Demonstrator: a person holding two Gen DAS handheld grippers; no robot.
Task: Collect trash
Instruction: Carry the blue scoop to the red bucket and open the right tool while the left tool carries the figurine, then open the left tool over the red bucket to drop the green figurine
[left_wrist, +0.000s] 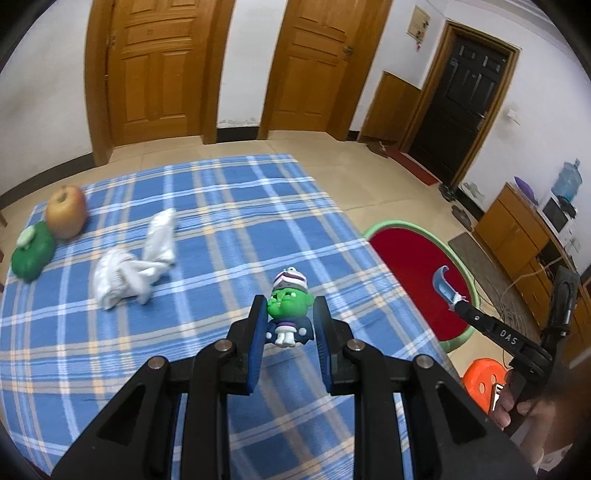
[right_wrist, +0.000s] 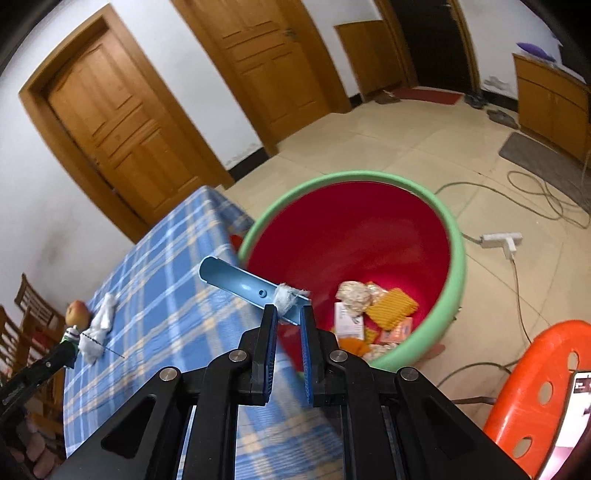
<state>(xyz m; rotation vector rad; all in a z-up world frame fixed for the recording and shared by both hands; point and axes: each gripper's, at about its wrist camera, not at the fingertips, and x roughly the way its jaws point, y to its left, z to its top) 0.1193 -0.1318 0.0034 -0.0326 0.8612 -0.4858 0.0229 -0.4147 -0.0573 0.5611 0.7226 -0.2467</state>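
While the left gripper (left_wrist: 290, 317) clamps a green figurine (left_wrist: 287, 308), the right gripper (right_wrist: 289, 314) grips a blue plastic piece (right_wrist: 243, 284) beside the red bin (right_wrist: 456, 258).

i'm in a home, probably a living room: panelled wooden doors (left_wrist: 155, 70), tiled floor (right_wrist: 406, 147), a checked cloth on the worktop (left_wrist: 221, 229), water jug (left_wrist: 569, 182), wooden cabinet (right_wrist: 550, 99).

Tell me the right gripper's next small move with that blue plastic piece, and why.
Probably carry it a little further over the red bin, then open. The right gripper is shut on the blue half-pipe piece, which hangs over the green rim and partly over the plaid tablecloth; wrappers already lie in the bin.
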